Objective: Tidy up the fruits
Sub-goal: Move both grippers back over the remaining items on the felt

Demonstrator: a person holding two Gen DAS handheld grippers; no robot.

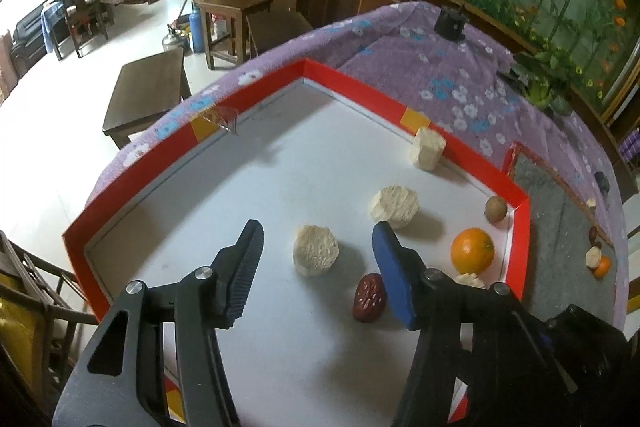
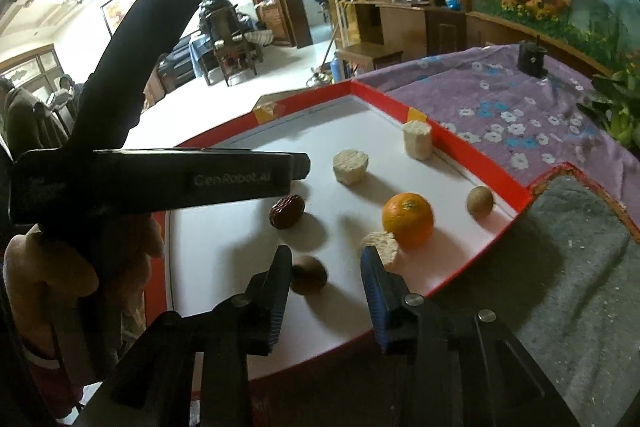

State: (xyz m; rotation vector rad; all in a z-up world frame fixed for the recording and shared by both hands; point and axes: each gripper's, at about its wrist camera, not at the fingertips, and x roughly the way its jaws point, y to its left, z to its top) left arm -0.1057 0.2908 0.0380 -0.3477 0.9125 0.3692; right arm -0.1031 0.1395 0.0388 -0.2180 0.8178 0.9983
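Observation:
A white tray with a red rim (image 1: 400, 103) (image 2: 472, 155) lies on a purple flowered cloth. It holds an orange (image 1: 472, 250) (image 2: 407, 219), a dark red date (image 1: 369, 297) (image 2: 286, 211), a brown round fruit (image 1: 496, 209) (image 2: 480, 201) by the right wall, and several pale cut chunks (image 1: 316, 249) (image 2: 350, 166). My left gripper (image 1: 318, 235) is open, with one pale chunk between its fingers. My right gripper (image 2: 325, 259) is open over a second brown fruit (image 2: 308, 274) at the tray's near edge. The left gripper's body (image 2: 160, 183) shows in the right wrist view.
A second tray with a grey liner (image 1: 560, 203) (image 2: 576, 251) lies to the right and holds a few small fruits (image 1: 598, 259). A small black object (image 1: 451, 23) (image 2: 531, 59) stands on the cloth behind. Wooden stools (image 1: 148, 87) and cabinets stand beyond the table.

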